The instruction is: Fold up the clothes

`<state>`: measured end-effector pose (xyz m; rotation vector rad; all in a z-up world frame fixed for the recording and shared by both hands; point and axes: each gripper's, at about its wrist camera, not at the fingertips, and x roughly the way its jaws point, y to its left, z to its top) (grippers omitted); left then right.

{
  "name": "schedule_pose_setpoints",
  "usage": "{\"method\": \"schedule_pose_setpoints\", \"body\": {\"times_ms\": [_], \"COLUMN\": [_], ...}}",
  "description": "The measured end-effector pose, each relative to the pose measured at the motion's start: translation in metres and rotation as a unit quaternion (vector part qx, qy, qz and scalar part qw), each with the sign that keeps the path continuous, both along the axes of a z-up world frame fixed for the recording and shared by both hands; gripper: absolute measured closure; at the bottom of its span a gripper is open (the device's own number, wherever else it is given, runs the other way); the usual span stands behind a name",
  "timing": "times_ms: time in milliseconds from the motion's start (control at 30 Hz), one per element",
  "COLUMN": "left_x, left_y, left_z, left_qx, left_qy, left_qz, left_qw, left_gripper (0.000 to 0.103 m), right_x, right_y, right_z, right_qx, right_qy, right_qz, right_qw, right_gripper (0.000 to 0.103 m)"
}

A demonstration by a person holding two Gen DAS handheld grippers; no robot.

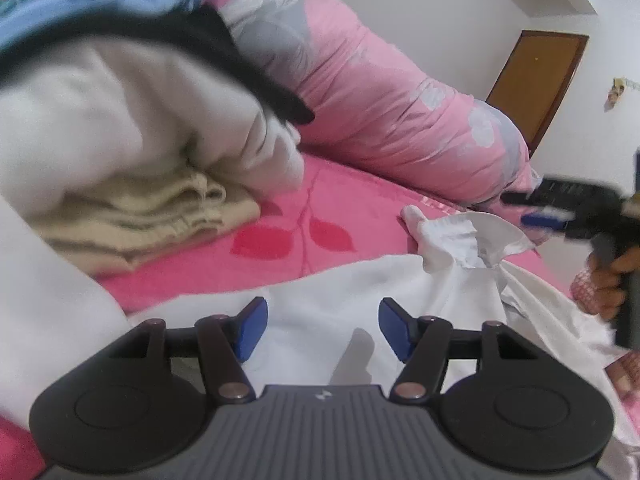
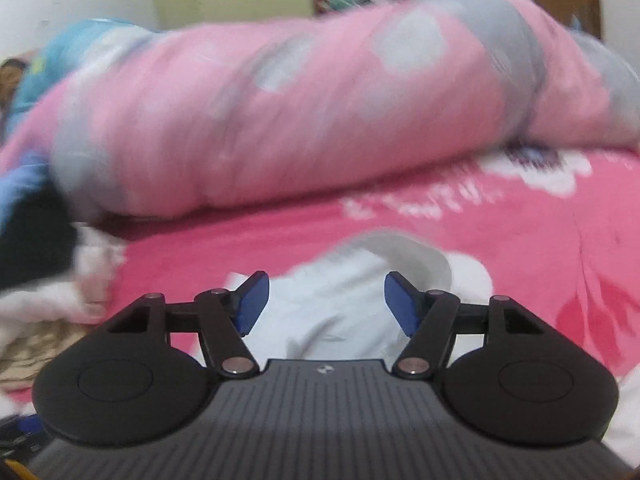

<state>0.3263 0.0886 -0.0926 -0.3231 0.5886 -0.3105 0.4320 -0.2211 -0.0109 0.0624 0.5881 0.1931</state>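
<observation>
Pink bed sheet [image 1: 328,216] with red leaf print fills the foreground; white walls and a brown door [image 1: 536,84] stand behind. Along the far side of the bed lies a rolled pink quilt [image 1: 380,92] with grey and white flowers.

Your left claw [image 1: 320,328] hangs over a white shirt [image 1: 320,300] spread flat on the sheet, blue pads well apart, nothing between them, no cloth pinched. The shirt's collar [image 1: 476,240] lies crumpled toward the right in the left wrist view.

To the left of the shirt sits a stack of folded clothes [image 1: 132,184]: beige layers at the bottom, a white bundle above, something black on top. The stack is blurred, so you cannot count the pieces.

Your right claw [image 2: 326,304] is released too, pads wide apart, with the white collar area below and beyond them; nothing is gripped. From the left wrist view you see that claw [image 1: 532,208] above the collar, your hand [image 1: 608,276] round its handle. The right wrist view is smeared.
</observation>
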Motion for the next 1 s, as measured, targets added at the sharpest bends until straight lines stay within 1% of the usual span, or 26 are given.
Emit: {"method": "schedule_pose_setpoints", "body": {"times_ms": [33, 67, 100, 133, 167, 200, 267, 300, 367, 400, 467, 567, 600, 667, 700, 733, 767, 800, 833, 867, 967, 1000], "left_x": [-0.002, -0.005, -0.007, -0.008, -0.009, -0.009, -0.007, -0.005, -0.003, -0.001, 0.002, 0.006, 0.006, 0.008, 0.008, 0.009, 0.01, 0.01, 0.011, 0.011, 0.011, 0.011], "left_y": [-0.001, 0.0, 0.0, 0.001, 0.001, 0.002, 0.002, 0.003, 0.008, 0.012, 0.02, 0.035, 0.04, 0.049, 0.052, 0.054, 0.055, 0.054, 0.053, 0.053, 0.051, 0.051], "left_z": [0.003, 0.006, 0.009, 0.011, 0.013, 0.014, 0.014, 0.015, 0.015, 0.015, 0.016, 0.018, 0.019, 0.02, 0.019, 0.019, 0.019, 0.019, 0.019, 0.019, 0.019, 0.019], "left_qx": [0.007, 0.013, 0.019, 0.024, 0.031, 0.038, 0.051, 0.054, 0.044, 0.036, 0.018, -0.011, -0.02, -0.035, -0.039, -0.042, -0.042, -0.04, -0.037, -0.033, -0.025, -0.023], "left_qy": [-0.007, -0.014, -0.021, -0.026, -0.028, -0.027, -0.021, -0.017, -0.009, -0.005, 0.002, 0.006, 0.007, 0.008, 0.009, 0.009, 0.009, 0.008, 0.007, 0.006, 0.005, 0.005], "left_qz": [0.003, 0.006, 0.009, 0.013, 0.018, 0.022, 0.03, 0.033, 0.034, 0.034, 0.035, 0.045, 0.05, 0.061, 0.067, 0.071, 0.073, 0.074, 0.074, 0.073, 0.075, 0.077], "left_qw": [0.9999, 0.9998, 0.9996, 0.9993, 0.999, 0.9987, 0.998, 0.9978, 0.9984, 0.9988, 0.9992, 0.9989, 0.9985, 0.9975, 0.9969, 0.9965, 0.9964, 0.9964, 0.9966, 0.9967, 0.9969, 0.9968], "left_gripper": [0.039, 0.039, 0.039, 0.039, 0.039, 0.039, 0.039, 0.039, 0.039, 0.039, 0.039, 0.039, 0.039, 0.039, 0.039, 0.039, 0.039, 0.039, 0.039, 0.039, 0.039, 0.039], "right_x": [-0.006, -0.011, -0.015, -0.019, -0.022, -0.023, -0.023, -0.019, -0.008, -0.001, 0.012, 0.022, 0.023, 0.024, 0.023, 0.02, 0.015, 0.009, 0.006, 0.003, 0.001, 0.002], "right_y": [0.012, 0.029, 0.047, 0.065, 0.084, 0.102, 0.13, 0.142, 0.159, 0.166, 0.175, 0.187, 0.187, 0.188, 0.187, 0.187, 0.187, 0.187, 0.187, 0.187, 0.187, 0.189], "right_z": [0.006, 0.007, 0.007, 0.007, 0.002, -0.006, -0.022, -0.031, -0.044, -0.049, -0.052, -0.063, -0.066, -0.073, -0.071, -0.068, -0.065, -0.062, -0.059, -0.055, -0.045, -0.044], "right_qx": [-0.012, -0.041, -0.072, -0.103, -0.137, -0.172, -0.23, -0.26, -0.308, -0.326, -0.33, -0.323, -0.322, -0.32, -0.308, -0.302, -0.308, -0.314, -0.312, -0.308, -0.283, -0.279], "right_qy": [-0.008, -0.009, -0.009, -0.01, -0.004, 0.006, 0.03, 0.047, 0.067, 0.073, 0.09, 0.14, 0.148, 0.162, 0.168, 0.161, 0.144, 0.124, 0.108, 0.093, 0.049, 0.037], "right_qz": [0.034, 0.079, 0.125, 0.171, 0.213, 0.256, 0.322, 0.347, 0.373, 0.382, 0.399, 0.448, 0.454, 0.464, 0.469, 0.47, 0.47, 0.474, 0.474, 0.472, 0.462, 0.46], "right_qw": [0.999, 0.996, 0.989, 0.98, 0.967, 0.951, 0.918, 0.9, 0.873, 0.862, 0.851, 0.822, 0.817, 0.81, 0.81, 0.813, 0.815, 0.813, 0.817, 0.821, 0.839, 0.842], "right_gripper": [0.039, 0.039, 0.039, 0.039, 0.039, 0.039, 0.039, 0.039, 0.039, 0.039, 0.039, 0.039, 0.04, 0.046, 0.07, 0.103, 0.101, 0.101, 0.102, 0.102, 0.102, 0.102]}}
